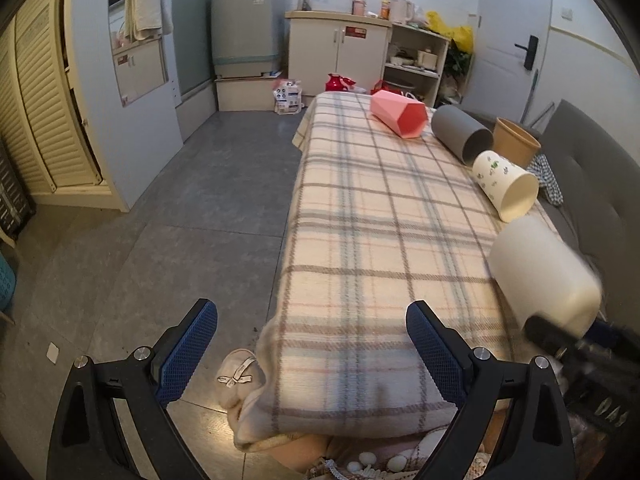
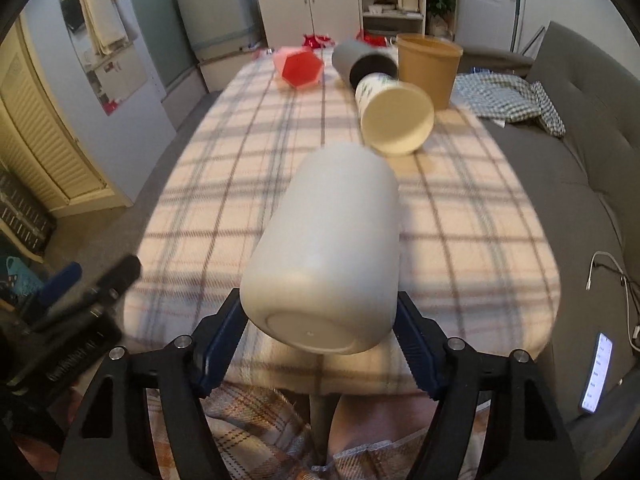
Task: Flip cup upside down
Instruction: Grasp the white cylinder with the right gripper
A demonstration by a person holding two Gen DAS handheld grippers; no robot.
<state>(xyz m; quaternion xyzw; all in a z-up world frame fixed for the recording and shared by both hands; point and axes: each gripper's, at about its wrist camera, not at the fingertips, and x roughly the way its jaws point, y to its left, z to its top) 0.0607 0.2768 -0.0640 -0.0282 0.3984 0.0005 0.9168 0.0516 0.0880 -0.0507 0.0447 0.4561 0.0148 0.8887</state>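
Note:
A plain white cup [image 2: 328,248] is held on its side in my right gripper [image 2: 320,332], its flat base toward the camera and its mouth pointing away over the plaid-covered table [image 2: 248,152]. The blue pads press on its sides near the base. In the left wrist view the same cup [image 1: 544,272] hovers at the right, slightly blurred, with my right gripper [image 1: 560,340] behind it. My left gripper [image 1: 312,344] is open and empty at the table's near left corner.
Further back on the table, a patterned cream cup [image 2: 394,116], a grey cup [image 2: 364,62] and a pink faceted cup [image 2: 300,66] lie on their sides; a brown paper tub [image 2: 428,68] stands upright. A grey sofa [image 2: 560,168] lies to the right, with a phone [image 2: 598,372].

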